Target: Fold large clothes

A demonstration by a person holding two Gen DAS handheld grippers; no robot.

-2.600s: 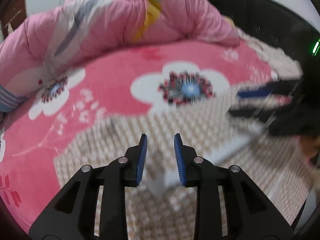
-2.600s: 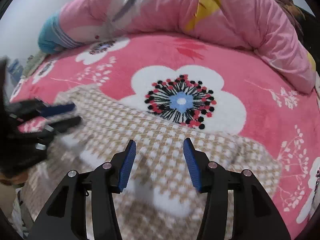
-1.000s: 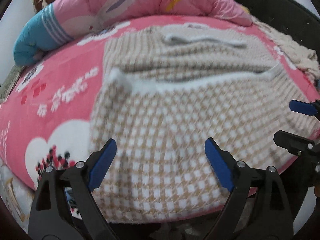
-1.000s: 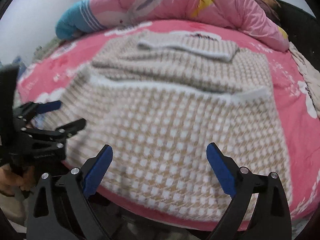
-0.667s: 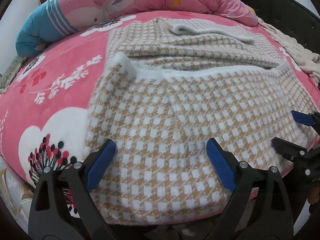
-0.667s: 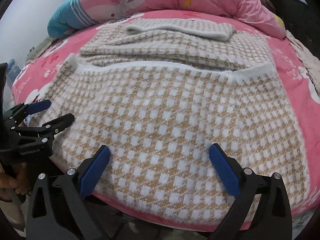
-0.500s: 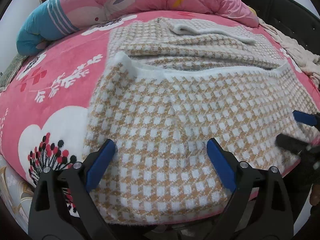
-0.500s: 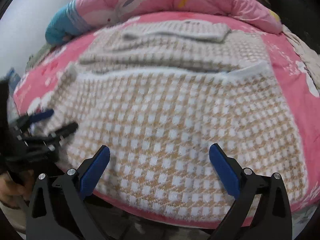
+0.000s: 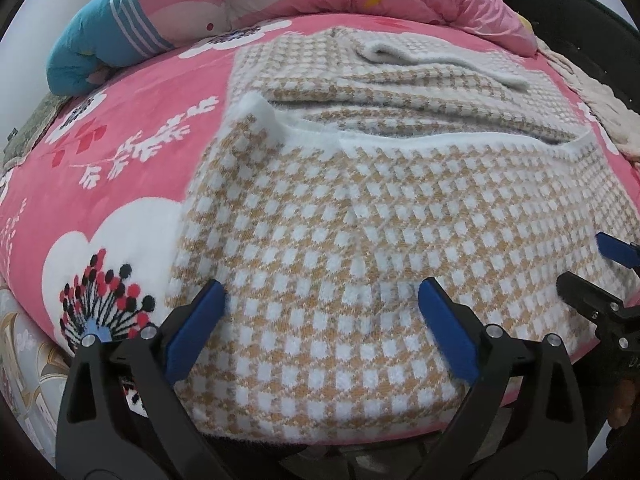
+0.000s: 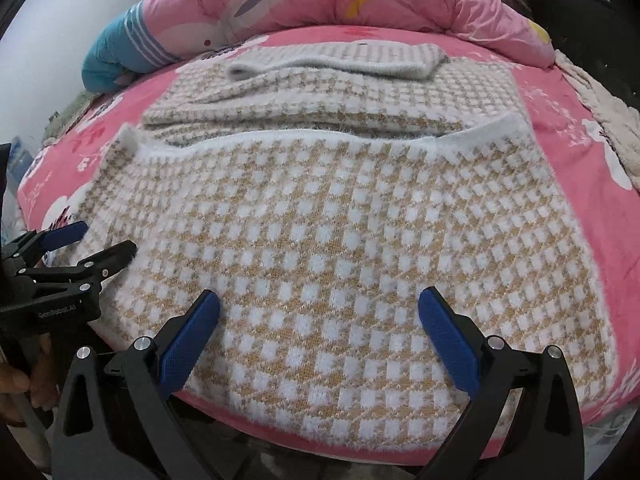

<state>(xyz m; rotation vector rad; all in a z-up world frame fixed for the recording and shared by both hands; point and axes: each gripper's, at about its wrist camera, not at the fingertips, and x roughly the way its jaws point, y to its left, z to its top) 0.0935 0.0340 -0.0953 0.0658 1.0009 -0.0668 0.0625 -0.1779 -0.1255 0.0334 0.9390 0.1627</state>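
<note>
Bed (image 9: 120,168): pink floral fleece; quilt (image 10: 320,4) behind. Fuzzy checked sweater (image 10: 340,232) lay folded. Left gripper (image 9: 320,320), right gripper (image 10: 320,320) both wide open, empty.

I saw both views bright and evenly lit, with soft light and only weak shadows under the folds of the sweater (image 9: 360,216). There was no glare. The fisheye bent the bed (image 10: 600,184) strongly at its edges, and black corners framed each picture. Focus was mostly sharp, slightly soft near the rims.

Both claws, left (image 9: 320,332) and right (image 10: 320,332), seemingly released the sweater (image 10: 340,220).
</note>
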